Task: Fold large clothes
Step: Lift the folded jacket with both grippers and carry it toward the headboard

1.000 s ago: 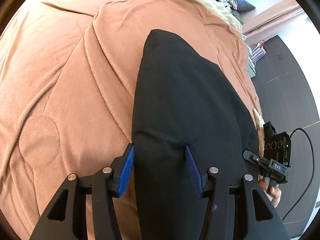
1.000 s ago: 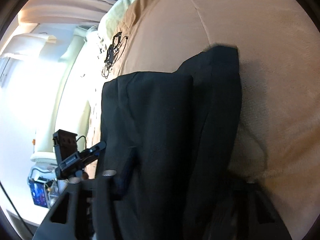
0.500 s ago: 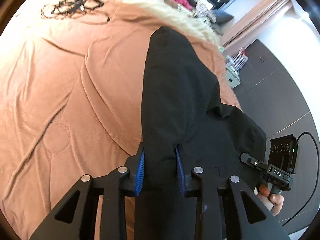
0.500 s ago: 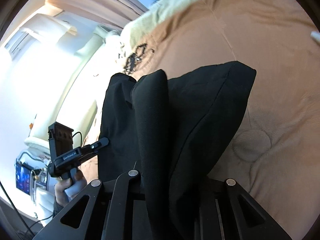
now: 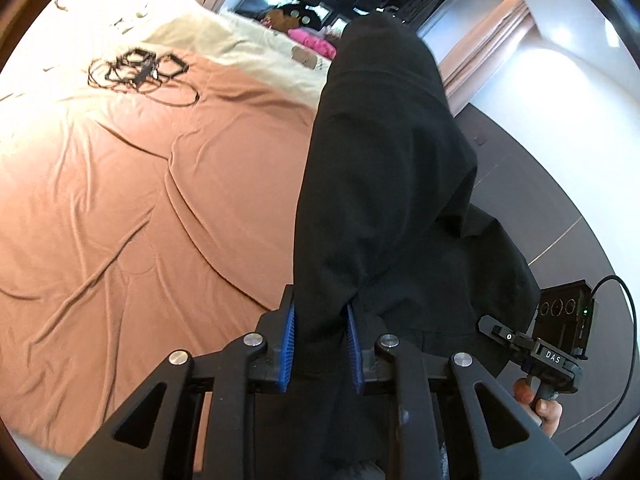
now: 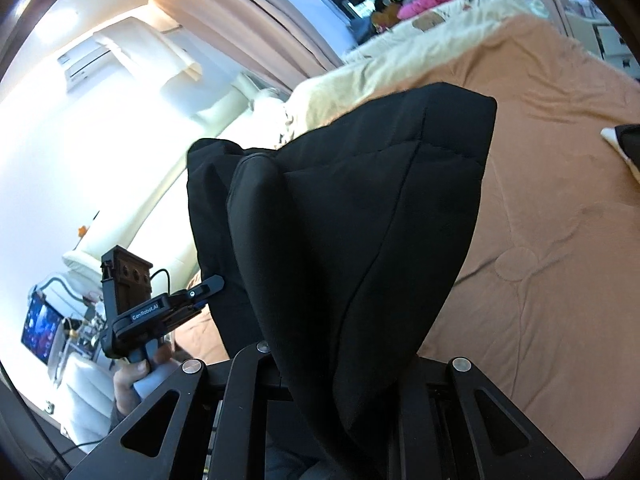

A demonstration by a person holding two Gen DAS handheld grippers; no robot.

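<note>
A large black garment [image 5: 384, 184] hangs folded in the air above the bed's brown blanket [image 5: 120, 208]. My left gripper [image 5: 320, 340] is shut on a bunched edge of it, gripped between the blue pads [image 5: 287, 344]. My right gripper [image 6: 340, 372] is shut on another edge of the same black garment [image 6: 352, 216]; the cloth hides its fingertips. Each gripper also shows in the other's view: the right one [image 5: 548, 344] at the lower right, the left one [image 6: 160, 312] at the lower left, both in a hand.
A tangle of black cables [image 5: 140, 72] lies on the blanket at the far left. A cream blanket [image 5: 240, 40] covers the bed's head end, with pink cloth [image 5: 312, 40] behind it. Dark floor [image 5: 540, 184] lies right of the bed. A white and dark object [image 6: 624, 144] lies at the bed's right edge.
Both grippers have closed on the garment and lifted it off the blanket; it now hangs in the air. Both views have tilted up toward the head of the bed.
</note>
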